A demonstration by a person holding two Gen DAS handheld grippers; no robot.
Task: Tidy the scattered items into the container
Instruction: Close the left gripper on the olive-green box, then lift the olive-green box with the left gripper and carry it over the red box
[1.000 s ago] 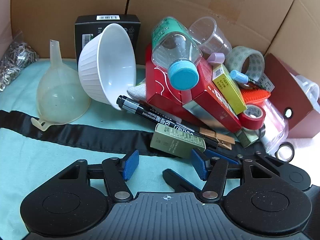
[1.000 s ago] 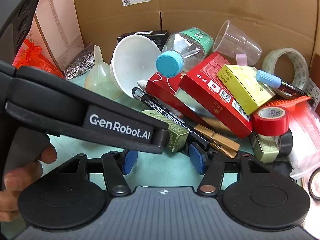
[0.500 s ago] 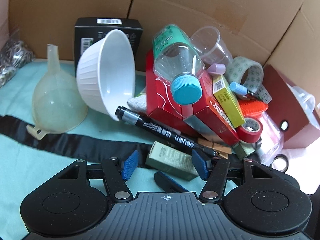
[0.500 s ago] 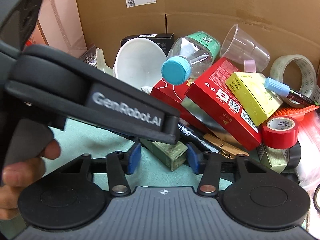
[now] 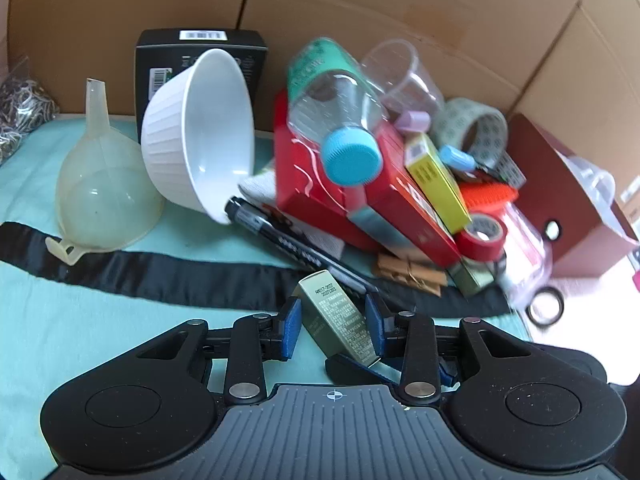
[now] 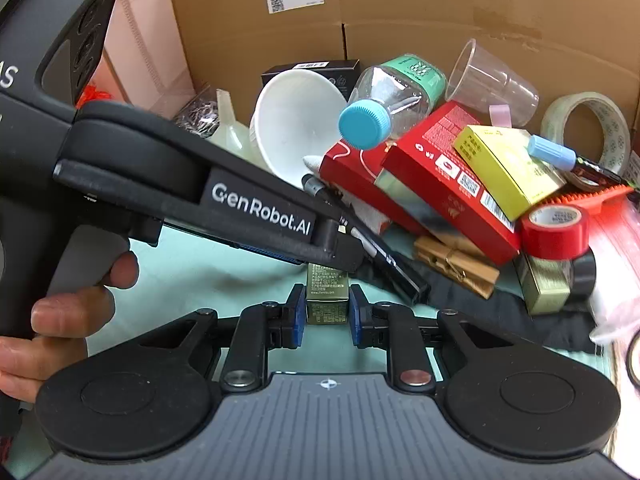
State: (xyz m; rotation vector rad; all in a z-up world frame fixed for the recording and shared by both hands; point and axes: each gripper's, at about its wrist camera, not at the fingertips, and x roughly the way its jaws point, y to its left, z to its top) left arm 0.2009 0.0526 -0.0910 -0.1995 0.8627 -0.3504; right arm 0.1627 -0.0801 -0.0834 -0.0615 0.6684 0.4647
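Two grippers, one target. Closed in over the last second on the olive-gold carton (image 5: 338, 320), which earlier lay flat ahead of both sets of fingers beside the black marker (image 5: 280, 236). Now sits right between them, tilted, far end up against the marker.

Seen from the right gripper (image 6: 326, 322): narrow, blue pads pressed on both side faces of the carton's near end, so holding it. Seen from the left gripper (image 5: 332, 326): narrowed too, straddling the same carton from above, right pad touching, left pad perhaps a sliver off. Cannot tell whether truly clamped. Crosses over the right fingers at a slant, with the left hand (image 6: 52, 320) on its handle.

Judging from that: grasp about done, lift and carry not yet begun. Needs only one grip, so probably worth letting go with the other before lifting, or risk twisting the carton. Worth minding the marker at the far end, likely to roll. Likewise the leaning pile just beyond the fingertips, red cartons (image 5: 320, 192) with a plastic bottle (image 5: 340, 120) on top, probably easy to topple.

Unclear which container is meant. Cardboard walls (image 5: 360, 8) well beyond the fingers, behind the pile. Plenty left to tidy.
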